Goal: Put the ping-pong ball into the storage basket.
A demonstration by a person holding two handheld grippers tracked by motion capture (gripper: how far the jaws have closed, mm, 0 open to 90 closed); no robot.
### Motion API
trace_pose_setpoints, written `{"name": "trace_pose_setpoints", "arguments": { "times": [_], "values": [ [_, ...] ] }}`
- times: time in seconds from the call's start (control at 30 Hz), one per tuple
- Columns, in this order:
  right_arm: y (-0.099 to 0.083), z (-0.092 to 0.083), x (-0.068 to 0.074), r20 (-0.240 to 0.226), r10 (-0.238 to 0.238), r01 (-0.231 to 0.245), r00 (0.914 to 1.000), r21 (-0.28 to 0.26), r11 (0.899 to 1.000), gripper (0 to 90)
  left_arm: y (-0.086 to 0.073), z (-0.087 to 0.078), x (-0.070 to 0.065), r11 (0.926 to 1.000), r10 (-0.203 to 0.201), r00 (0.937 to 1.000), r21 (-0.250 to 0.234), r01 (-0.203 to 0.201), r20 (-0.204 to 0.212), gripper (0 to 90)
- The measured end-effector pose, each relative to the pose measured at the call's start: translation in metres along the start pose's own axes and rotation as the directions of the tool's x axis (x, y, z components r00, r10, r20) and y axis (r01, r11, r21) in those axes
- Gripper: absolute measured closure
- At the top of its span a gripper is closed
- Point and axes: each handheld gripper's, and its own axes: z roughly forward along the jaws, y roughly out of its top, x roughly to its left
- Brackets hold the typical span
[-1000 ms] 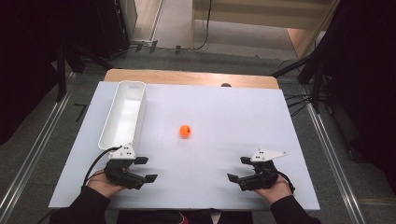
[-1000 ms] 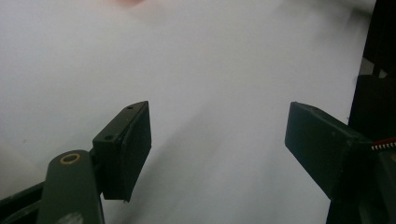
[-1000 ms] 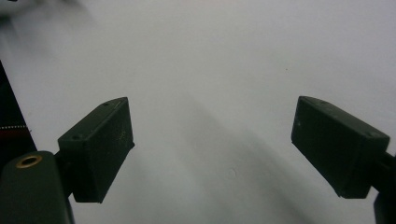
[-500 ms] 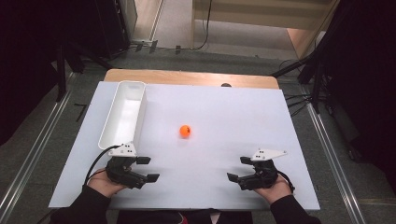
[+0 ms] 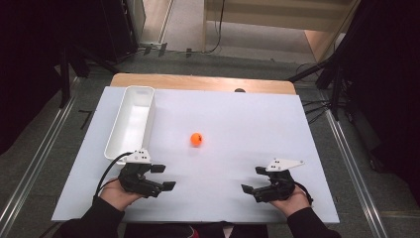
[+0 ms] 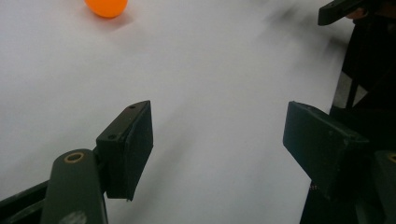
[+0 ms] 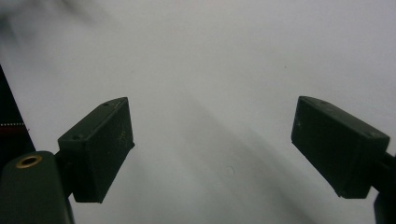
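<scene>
Orange ball [image 5: 196, 139] lies mid-table, ahead of both grippers, apart from white bin [image 5: 130, 124]. Left gripper [image 5: 161, 177] nearer, jaws apart, empty. Right gripper [image 5: 253, 179] jaws apart, empty. 1 diagonal reach forward-right needed.

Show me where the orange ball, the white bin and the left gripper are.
orange ball [image 5: 196, 139]: high view, middle of the ball.
white bin [image 5: 114, 140]: high view, its left wall.
left gripper [image 5: 164, 177]: high view, midway between its two open jaws' tips.
</scene>
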Motion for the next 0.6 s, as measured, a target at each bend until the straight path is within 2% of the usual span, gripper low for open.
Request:
{"name": "trace_pose_setpoints", "arguments": {
  "times": [0.23, 0.27, 0.33, 0.37, 0.5, 0.6],
  "values": [
    [0.000, 0.001, 0.001, -0.002, 0.000, 0.000, 1.0000, 0.001, 1.000, 11.4, 0.005, 0.004, -0.001, 0.9998, 0.008, 0.9998, -0.015, -0.008, -0.017, 24.8],
    [0.000, 0.001, 0.000, 0.002, -0.003, 0.003, 1.0000, 0.000, 1.000, 11.4, 0.006, 0.005, -0.001, 0.9998, -0.008, 0.9998, -0.019, 0.007, -0.019, 24.8],
    [0.000, 0.000, 0.000, 0.012, -0.006, 0.006, 0.9999, -0.005, 1.000, 11.4, 0.008, 0.006, -0.001, 0.9986, -0.044, 0.9990, -0.029, 0.044, 0.004, 24.8],
    [0.001, -0.001, 0.000, 0.011, 0.004, -0.003, 0.9999, -0.008, 1.000, 11.4, 0.008, 0.006, -0.002, 0.9986, -0.044, 0.9990, -0.028, 0.045, 0.005, 24.8],
    [0.000, 0.000, 0.000, 0.009, -0.007, 0.007, 0.9999, -0.002, 1.000, 11.4, 0.011, 0.010, -0.005, 0.9998, 0.003, 0.9987, -0.021, -0.004, -0.050, 24.8],
    [0.001, 0.001, 0.000, 0.009, -0.004, 0.004, 1.0000, 0.003, 1.000, 11.4, 0.014, 0.013, -0.005, 0.9998, 0.001, 0.9988, -0.020, -0.002, -0.050, 24.7]
  ]
}}
